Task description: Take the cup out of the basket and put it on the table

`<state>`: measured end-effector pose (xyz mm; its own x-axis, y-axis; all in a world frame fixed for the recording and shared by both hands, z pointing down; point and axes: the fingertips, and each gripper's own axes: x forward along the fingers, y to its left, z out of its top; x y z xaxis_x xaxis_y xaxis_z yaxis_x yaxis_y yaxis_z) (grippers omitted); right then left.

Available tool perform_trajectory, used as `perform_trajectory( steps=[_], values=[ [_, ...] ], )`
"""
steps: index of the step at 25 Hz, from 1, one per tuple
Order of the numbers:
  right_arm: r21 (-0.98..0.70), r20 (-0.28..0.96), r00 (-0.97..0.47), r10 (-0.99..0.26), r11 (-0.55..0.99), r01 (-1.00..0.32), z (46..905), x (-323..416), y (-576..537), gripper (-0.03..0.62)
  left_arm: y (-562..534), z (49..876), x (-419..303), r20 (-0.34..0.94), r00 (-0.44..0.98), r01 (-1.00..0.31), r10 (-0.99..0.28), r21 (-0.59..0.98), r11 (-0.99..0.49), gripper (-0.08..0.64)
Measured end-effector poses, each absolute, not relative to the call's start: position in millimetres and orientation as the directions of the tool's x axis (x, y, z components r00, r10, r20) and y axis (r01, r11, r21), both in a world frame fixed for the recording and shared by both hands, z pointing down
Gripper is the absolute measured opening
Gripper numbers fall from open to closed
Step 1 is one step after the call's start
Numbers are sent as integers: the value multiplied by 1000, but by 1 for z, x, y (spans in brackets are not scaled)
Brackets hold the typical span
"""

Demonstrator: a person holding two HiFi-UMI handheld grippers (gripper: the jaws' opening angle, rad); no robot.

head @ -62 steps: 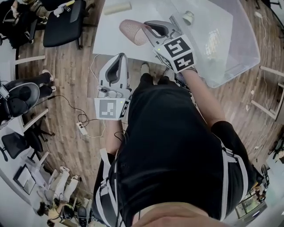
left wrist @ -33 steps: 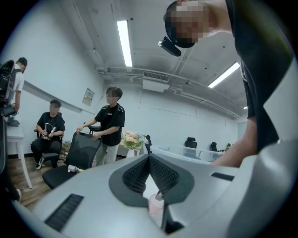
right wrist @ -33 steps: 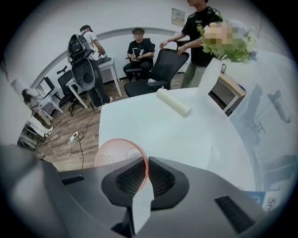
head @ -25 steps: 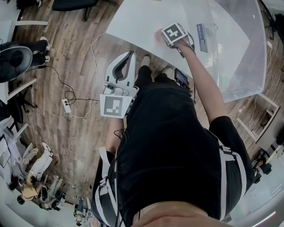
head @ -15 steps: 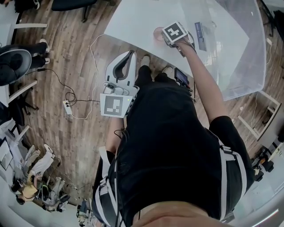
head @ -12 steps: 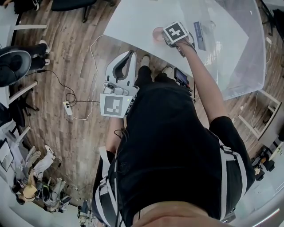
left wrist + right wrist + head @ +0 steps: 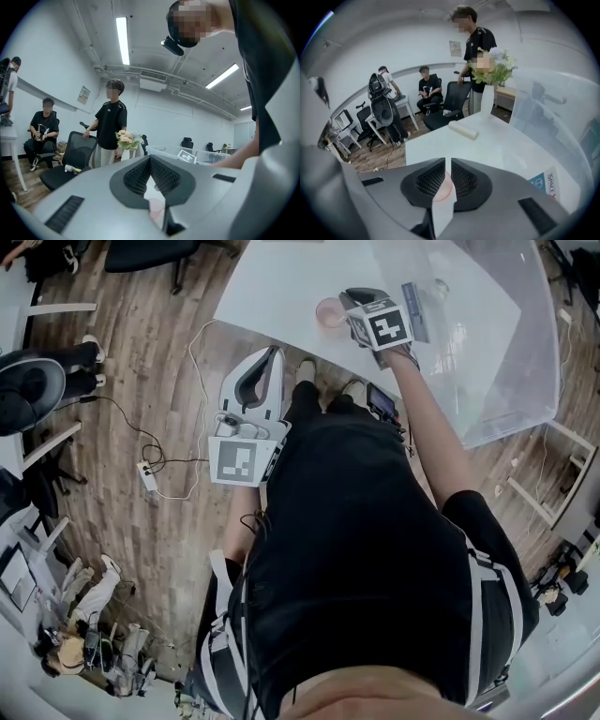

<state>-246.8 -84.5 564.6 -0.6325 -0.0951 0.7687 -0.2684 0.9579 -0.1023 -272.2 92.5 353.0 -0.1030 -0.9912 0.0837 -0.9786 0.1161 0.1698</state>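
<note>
Pink cup [image 7: 330,311] loose, head view, right gripper [image 7: 446,163] just opened empty, left gripper [image 7: 150,159] closed

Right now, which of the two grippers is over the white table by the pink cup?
The right gripper: it hangs above the table beside the cup, jaws just opened, nothing gripped between them. The left gripper is over the wooden floor.
</note>
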Motion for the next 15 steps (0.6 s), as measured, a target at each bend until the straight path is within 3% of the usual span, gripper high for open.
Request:
perform_trajectory(
  steps=[9, 15],
  values=[
    [-204, 405, -903, -145, 948, -243, 451, -235, -64, 41, 74, 356, -261, 98, -33, -985, -995, 164, 49, 18],
    [-87, 233, -946, -224, 964, -250, 388, -198, -46, 37, 51, 353, -249, 94, 39, -988, -995, 152, -25, 18]
  ],
)
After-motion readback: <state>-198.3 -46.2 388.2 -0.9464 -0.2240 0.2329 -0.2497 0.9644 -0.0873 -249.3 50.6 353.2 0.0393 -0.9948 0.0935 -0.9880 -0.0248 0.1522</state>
